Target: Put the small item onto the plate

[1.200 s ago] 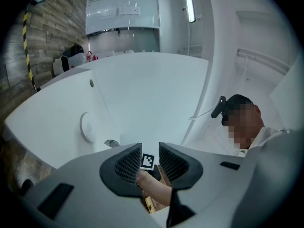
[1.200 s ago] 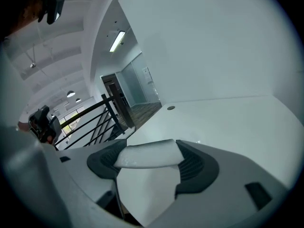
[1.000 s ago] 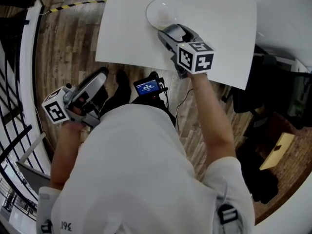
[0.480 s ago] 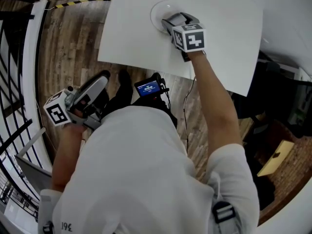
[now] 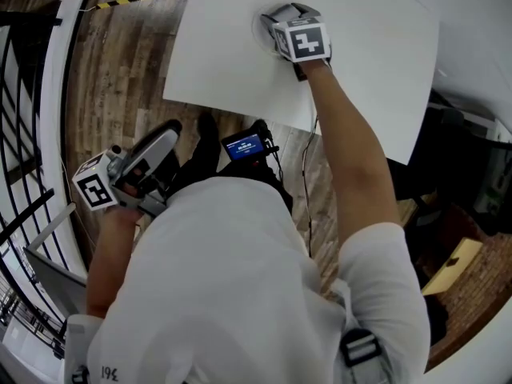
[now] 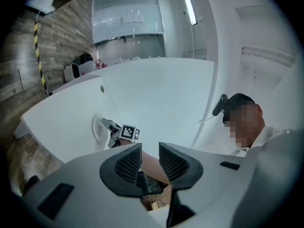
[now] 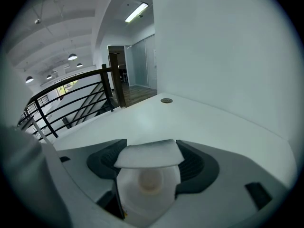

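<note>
Jaws of right gripper (image 7: 149, 156) clamp small item (image 7: 148, 154) over plate (image 6: 98, 127), 12 o'clock.
Left gripper (image 6: 149, 163), 8 o'clock, hangs narrowly parted.

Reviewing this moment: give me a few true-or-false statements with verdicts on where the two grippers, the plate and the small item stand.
1. The right gripper is over the plate on the white table. True.
2. The right gripper's jaws are empty. False: a small white item sits between them.
3. The left gripper rests on the table. False: it is held off the table at the person's side, above the wooden floor.
4. The left gripper's jaws stand apart with nothing between them. True.
</note>
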`<state>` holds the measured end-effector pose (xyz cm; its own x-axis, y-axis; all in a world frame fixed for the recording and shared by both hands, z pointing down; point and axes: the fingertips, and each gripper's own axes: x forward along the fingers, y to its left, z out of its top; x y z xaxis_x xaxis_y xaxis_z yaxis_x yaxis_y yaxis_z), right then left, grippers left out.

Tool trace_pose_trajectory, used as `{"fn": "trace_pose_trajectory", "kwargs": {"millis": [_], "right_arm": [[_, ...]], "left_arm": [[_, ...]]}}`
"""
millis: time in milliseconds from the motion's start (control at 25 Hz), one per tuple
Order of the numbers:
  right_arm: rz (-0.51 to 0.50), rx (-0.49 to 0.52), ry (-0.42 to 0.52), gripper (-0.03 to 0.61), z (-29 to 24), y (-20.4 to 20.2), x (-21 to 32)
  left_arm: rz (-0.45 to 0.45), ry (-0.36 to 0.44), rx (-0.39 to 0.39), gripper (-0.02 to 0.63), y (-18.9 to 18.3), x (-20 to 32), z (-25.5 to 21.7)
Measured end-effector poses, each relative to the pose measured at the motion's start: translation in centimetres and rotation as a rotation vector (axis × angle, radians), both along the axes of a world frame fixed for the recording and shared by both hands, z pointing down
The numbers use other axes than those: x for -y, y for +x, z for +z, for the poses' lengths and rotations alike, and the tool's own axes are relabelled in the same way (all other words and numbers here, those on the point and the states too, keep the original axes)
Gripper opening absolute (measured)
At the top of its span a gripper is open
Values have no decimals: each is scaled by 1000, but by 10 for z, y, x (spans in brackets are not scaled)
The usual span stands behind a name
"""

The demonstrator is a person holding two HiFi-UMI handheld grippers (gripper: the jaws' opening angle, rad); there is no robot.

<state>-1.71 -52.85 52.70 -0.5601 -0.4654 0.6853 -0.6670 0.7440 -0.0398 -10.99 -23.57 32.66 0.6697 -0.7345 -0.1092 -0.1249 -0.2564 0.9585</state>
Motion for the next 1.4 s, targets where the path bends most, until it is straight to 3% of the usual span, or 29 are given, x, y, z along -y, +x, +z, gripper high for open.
{"fn": "trace_pose_trajectory", "kwargs": {"millis": [280, 520, 1400], "right_arm": [[28, -10, -16, 325, 23, 8, -5], [-7, -87, -7, 325, 40, 20, -17], [20, -84, -19, 325, 32, 18, -14]], "left_arm": [[-10, -9, 5, 103, -1, -1, 1], [11, -9, 11, 103, 0, 0, 1], [25, -12, 5, 103, 4, 3, -1]]}}
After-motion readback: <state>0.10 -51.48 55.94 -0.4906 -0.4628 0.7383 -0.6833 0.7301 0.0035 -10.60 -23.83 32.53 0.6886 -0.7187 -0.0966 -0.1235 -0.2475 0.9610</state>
